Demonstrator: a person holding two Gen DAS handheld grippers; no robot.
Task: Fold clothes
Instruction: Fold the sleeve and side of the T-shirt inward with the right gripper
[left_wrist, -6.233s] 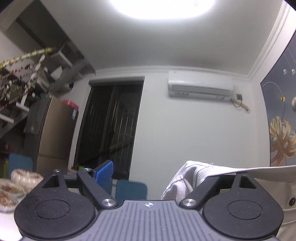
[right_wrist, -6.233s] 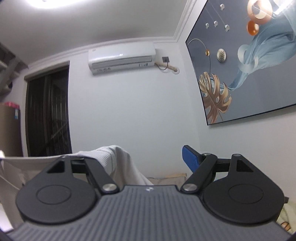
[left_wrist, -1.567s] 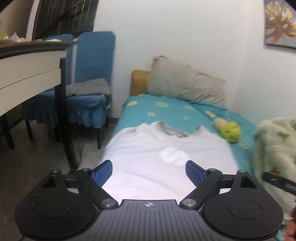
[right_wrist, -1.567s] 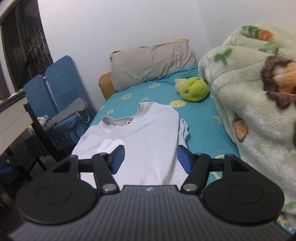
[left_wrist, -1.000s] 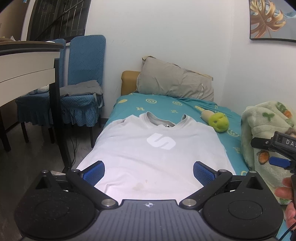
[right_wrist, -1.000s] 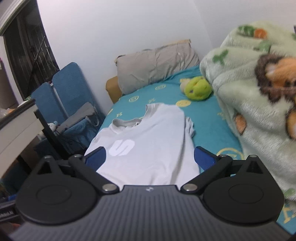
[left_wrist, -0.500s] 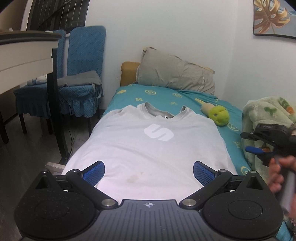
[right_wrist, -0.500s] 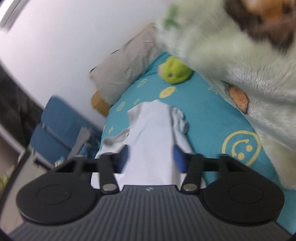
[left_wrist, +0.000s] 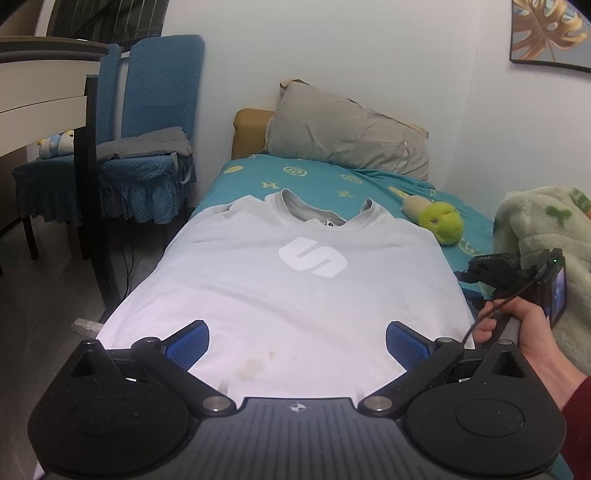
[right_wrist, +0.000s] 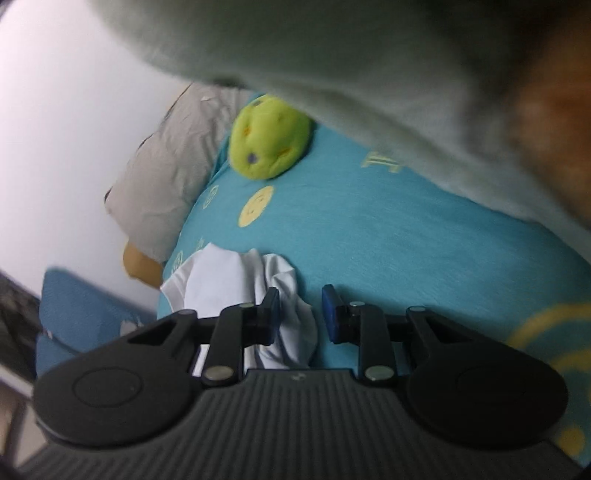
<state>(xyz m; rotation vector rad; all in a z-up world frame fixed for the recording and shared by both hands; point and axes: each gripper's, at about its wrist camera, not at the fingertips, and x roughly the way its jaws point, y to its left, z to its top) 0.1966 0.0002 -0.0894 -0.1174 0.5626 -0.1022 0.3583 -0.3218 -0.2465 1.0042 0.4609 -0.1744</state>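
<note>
A white T-shirt with a pale logo lies flat, chest up, on the teal bed sheet. My left gripper hovers over its hem, jaws wide open with nothing between them. In the left wrist view my right gripper, held by a person's hand, sits at the shirt's right edge. Its own view is rolled to one side: the crumpled white sleeve lies between the fingers of the right gripper. The jaws are closing, with a gap still showing beside the right pad.
A grey pillow lies at the bed's head, with a green plush toy near the shirt's right shoulder. A fluffy green blanket is piled on the right. Blue chairs and a table stand to the left.
My right gripper has rolled sideways, dropped to the shirt's right sleeve and narrowed its jaws from wide open. The left gripper has sunk a little closer to the hem, still open.
</note>
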